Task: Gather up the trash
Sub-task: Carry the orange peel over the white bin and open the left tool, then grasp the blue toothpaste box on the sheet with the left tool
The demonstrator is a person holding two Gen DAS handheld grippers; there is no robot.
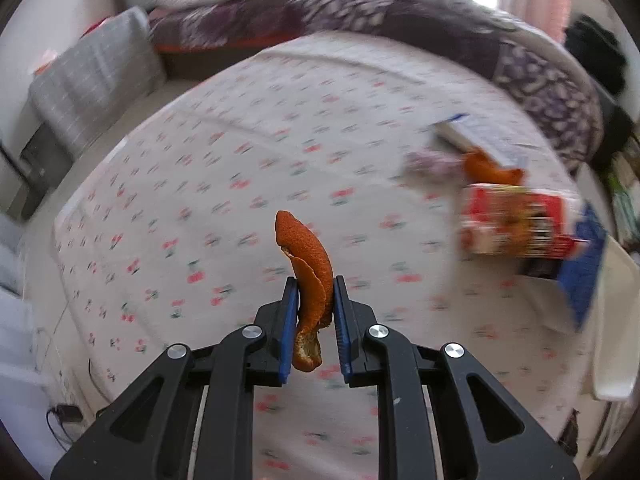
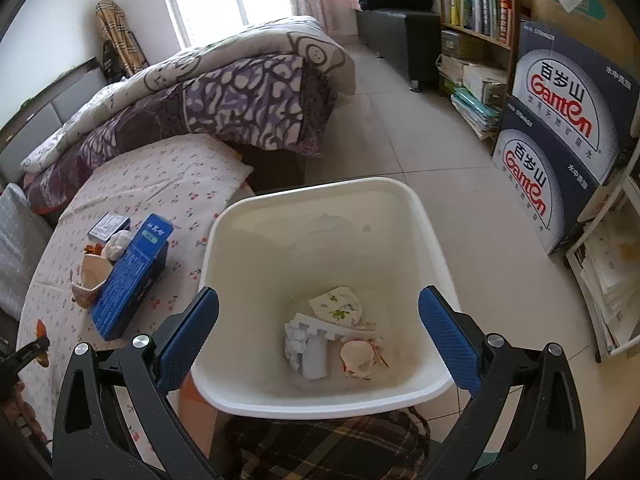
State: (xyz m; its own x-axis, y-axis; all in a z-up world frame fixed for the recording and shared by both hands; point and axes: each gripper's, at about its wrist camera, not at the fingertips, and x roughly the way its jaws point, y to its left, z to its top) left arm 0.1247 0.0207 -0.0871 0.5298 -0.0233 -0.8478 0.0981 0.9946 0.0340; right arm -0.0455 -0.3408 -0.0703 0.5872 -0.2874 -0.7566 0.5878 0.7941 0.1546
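Note:
My left gripper [image 1: 315, 284] is shut on an orange peel [image 1: 308, 280] and holds it above the flowered bed sheet [image 1: 224, 184]. Another orange peel [image 1: 490, 170], a red carton [image 1: 516, 220] and crumpled paper [image 1: 430, 162] lie on the bed to the right. My right gripper [image 2: 318, 312] is open and empty above a white bin [image 2: 324, 216] beside the bed. The bin holds crumpled tissue [image 2: 298, 342], a paper cup [image 2: 338, 306] and a peel piece [image 2: 360, 358]. A blue box [image 2: 134, 272] lies on the bed near the bin.
A purple patterned quilt [image 2: 224, 96] is piled at the far side of the bed. A grey pillow [image 1: 96, 80] lies at the left. Ganten water cartons [image 2: 560, 132] and a bookshelf [image 2: 476, 4] stand on the right of the tiled floor.

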